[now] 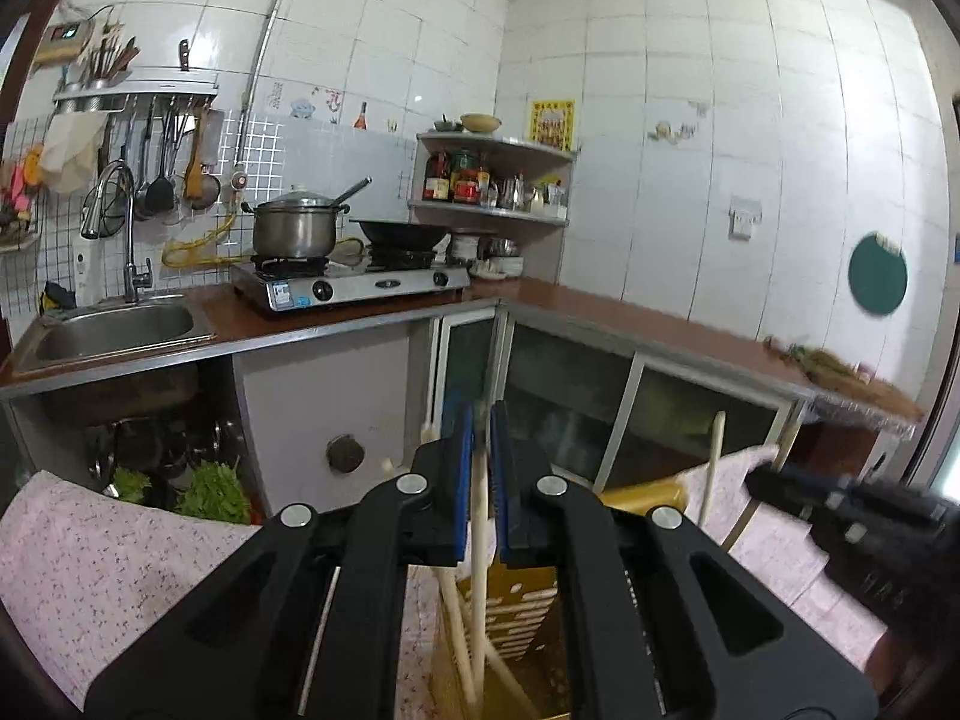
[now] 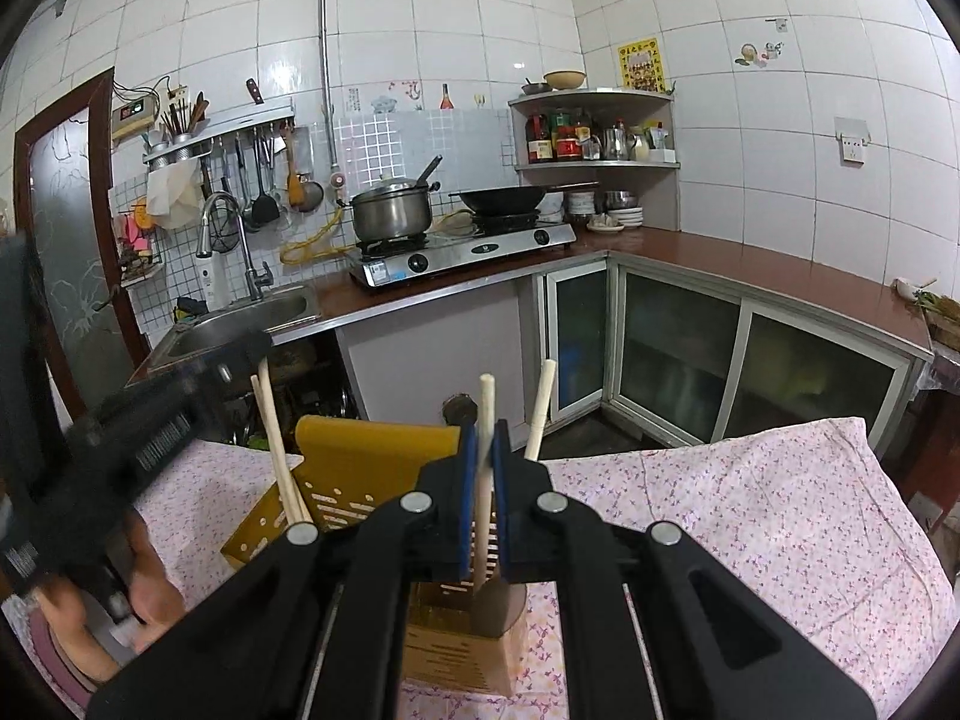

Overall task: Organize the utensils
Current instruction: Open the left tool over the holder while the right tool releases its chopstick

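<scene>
Both your grippers, left (image 1: pixel 482 420) and right (image 2: pixel 485 438), have jaws closed on a chopstick (image 2: pixel 485 480) over the yellow holder (image 2: pixel 360 456) at lower centre; several already stand inside, so the task is near its end.

Both wrist views close above yellow holder (image 1: pixel 522 606), facing stove (image 2: pixel 462 249), shared.

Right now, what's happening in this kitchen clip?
A person is sorting chopsticks into a yellow slotted holder standing on a table with a floral cloth. The right gripper is closed on one upright chopstick above the holder. The left gripper grips another chopstick over the same holder. A few more chopsticks already stand in it, leaning apart.
</scene>
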`<action>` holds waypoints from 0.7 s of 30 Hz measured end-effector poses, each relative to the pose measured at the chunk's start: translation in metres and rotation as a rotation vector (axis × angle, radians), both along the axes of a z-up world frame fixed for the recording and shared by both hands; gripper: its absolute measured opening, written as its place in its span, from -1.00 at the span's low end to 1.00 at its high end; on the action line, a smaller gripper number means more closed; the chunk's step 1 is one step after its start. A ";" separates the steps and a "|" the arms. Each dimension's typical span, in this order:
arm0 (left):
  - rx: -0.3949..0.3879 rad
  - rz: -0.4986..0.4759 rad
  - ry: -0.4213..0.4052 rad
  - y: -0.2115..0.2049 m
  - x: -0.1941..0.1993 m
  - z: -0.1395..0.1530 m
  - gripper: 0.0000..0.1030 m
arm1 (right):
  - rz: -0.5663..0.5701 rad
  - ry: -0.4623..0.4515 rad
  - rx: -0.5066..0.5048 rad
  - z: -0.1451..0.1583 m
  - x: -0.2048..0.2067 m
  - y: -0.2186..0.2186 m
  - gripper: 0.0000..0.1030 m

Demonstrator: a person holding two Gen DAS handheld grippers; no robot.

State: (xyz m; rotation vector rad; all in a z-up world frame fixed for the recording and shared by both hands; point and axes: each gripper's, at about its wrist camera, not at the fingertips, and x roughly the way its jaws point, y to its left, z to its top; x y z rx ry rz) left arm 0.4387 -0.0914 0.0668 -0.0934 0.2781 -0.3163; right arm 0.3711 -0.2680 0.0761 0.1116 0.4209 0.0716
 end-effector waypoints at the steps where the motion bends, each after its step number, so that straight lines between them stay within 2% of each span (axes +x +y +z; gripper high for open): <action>1: -0.021 -0.002 -0.012 0.003 -0.002 0.008 -0.91 | 0.000 0.000 -0.001 0.000 0.000 0.000 -0.89; 5: -0.041 -0.012 -0.052 0.001 -0.008 0.030 -0.91 | 0.005 0.012 0.000 0.000 0.002 0.002 -0.88; 9: 0.006 -0.002 -0.024 -0.005 -0.007 0.023 -0.90 | 0.012 0.030 -0.001 0.001 0.000 0.001 -0.85; 11: 0.014 0.010 0.006 -0.004 -0.008 0.016 -0.54 | 0.006 0.037 -0.001 0.003 -0.003 -0.001 -0.85; 12: 0.018 0.024 0.012 -0.002 -0.011 0.015 -0.11 | 0.004 0.040 0.002 0.004 -0.004 -0.002 -0.85; 13: 0.020 0.045 0.010 -0.001 -0.015 0.016 0.23 | 0.001 0.042 0.007 0.006 -0.007 -0.003 -0.85; 14: 0.021 0.059 0.004 0.001 -0.020 0.018 0.33 | -0.005 0.041 0.012 0.008 -0.012 -0.005 -0.82; 16: 0.029 0.060 0.003 0.002 -0.032 0.023 0.53 | -0.018 0.040 0.013 0.013 -0.020 -0.008 -0.41; 17: 0.040 0.059 0.010 0.002 -0.038 0.026 0.57 | -0.032 0.027 0.008 0.016 -0.028 -0.010 -0.06; 18: 0.058 0.066 0.015 0.002 -0.045 0.028 0.65 | -0.039 0.019 0.002 0.018 -0.034 -0.012 0.03; 21: 0.102 0.076 0.032 0.006 -0.068 0.034 0.81 | -0.057 0.036 0.003 0.021 -0.053 -0.018 0.05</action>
